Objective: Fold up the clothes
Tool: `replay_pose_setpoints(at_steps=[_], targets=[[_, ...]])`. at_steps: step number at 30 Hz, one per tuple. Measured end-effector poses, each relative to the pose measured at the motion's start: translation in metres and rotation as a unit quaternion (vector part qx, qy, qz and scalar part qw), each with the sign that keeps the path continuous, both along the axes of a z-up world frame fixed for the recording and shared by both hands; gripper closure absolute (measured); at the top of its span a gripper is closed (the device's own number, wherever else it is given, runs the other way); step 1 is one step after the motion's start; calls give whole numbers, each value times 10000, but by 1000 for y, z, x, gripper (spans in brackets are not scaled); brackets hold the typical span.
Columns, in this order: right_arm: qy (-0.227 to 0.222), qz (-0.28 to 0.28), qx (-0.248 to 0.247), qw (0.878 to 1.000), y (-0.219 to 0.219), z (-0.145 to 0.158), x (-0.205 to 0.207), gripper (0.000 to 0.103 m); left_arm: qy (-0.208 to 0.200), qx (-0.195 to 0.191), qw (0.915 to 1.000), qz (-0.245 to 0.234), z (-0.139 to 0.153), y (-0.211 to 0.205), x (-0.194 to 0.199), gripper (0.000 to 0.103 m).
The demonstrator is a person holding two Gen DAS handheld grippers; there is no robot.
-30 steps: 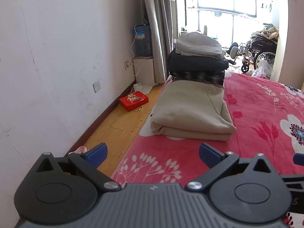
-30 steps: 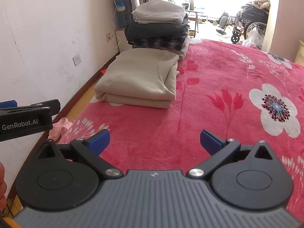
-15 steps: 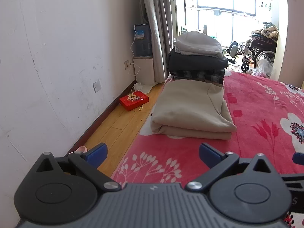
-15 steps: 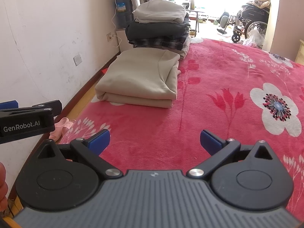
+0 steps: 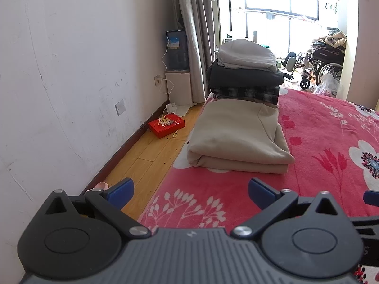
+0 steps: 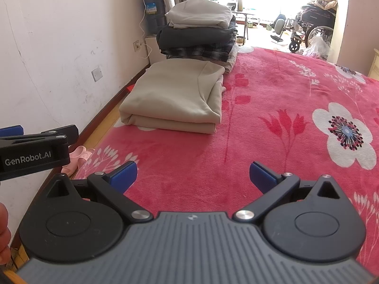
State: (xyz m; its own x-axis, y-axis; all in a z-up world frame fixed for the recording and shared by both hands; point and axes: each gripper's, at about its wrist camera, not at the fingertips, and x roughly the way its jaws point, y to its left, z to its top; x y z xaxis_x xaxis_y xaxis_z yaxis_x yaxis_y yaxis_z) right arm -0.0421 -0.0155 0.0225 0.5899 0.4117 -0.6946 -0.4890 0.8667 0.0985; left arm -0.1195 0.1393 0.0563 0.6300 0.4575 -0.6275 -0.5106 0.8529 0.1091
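Both claws empty, jaws spread wide. My left claw (image 5: 190, 190) and right claw (image 6: 193, 171) hover side by side over the near part of the bed (image 6: 272, 108), nothing between the blue pads.

Key relation: the folded beige garment (image 6: 175, 94) lies straight ahead of both claws, a bit left of centre in the right view, near centre in the left view. Its long axis runs away from me, parallel w/ the bed's left edge; its folded front edge faces me, layered, open side to the right. It sits close to that left edge. The left claw looks better lined up w/ it; the right claw sits more inboard over bare blanket. Neither touches it, both well apart from it.

Behind it, touching or nearly so: a stack of folded clothes (image 6: 199, 30), pale piece on top, dark one under, plaid below.

My guess: beige piece looks done, so next is prob. moving it toward the stack or fetching another item; no unfolded garment in view.

Surface: plush red floral blanket, soft, so a low scoop could catch the blanket w/ the cloth.

Room: white wall at left, wood floor strip, red box (image 5: 166, 125), pink slippers (image 6: 77, 157), wheelchair (image 5: 324, 64) by the bright window.
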Motion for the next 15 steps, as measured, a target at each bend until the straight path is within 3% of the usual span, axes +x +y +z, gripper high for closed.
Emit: replay_pose_setpoints(at_steps=[15], targets=[[11,3,-6,10000,1,-1,0,1,10,-9,10000,9,-1,1,-1,0]])
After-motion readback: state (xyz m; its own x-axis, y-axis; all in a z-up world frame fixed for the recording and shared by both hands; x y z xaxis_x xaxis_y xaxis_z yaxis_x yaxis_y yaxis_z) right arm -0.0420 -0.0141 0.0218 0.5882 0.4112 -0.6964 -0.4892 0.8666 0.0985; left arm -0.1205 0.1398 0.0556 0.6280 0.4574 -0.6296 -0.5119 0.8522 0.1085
